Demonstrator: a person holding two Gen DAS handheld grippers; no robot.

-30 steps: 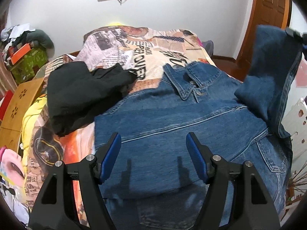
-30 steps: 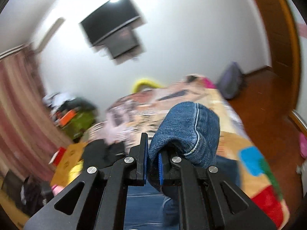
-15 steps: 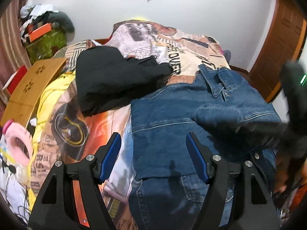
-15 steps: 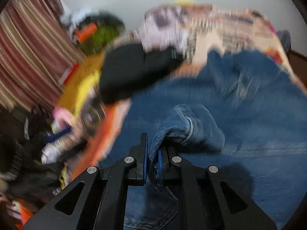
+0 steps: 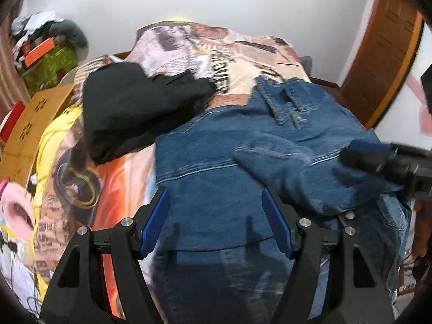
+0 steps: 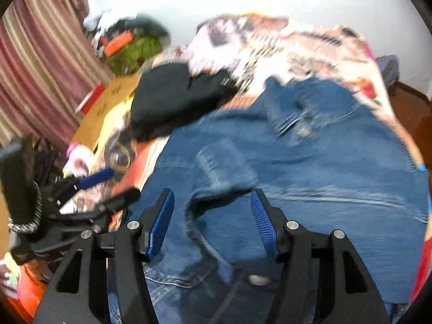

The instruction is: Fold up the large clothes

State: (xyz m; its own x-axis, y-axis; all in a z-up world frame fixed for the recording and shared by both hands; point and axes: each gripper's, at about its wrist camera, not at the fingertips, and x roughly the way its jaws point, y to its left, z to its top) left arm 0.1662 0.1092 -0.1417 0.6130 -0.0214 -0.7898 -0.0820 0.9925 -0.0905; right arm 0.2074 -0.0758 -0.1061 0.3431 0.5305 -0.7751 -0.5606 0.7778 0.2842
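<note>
I am opening my right tool (image 6: 212,216), releasing the sleeve (image 5: 283,167) folded across the jacket (image 5: 216,189); my left tool (image 5: 216,224) is hovering wide, empty.

Your right gripper (image 6: 212,221) opens above the denim jacket (image 6: 310,167), its folded sleeve (image 6: 224,170) lying just beyond the fingers (image 6: 159,224).

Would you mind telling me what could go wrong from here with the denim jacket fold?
1. The right gripper is opening just above the folded sleeve; pads may snag the cloth and drag the fold open when it pulls away.
2. The black garment lies against the jacket edge and could get caught in a later fold.
3. The jacket hem hangs over the bed edge, so it may slide.
</note>
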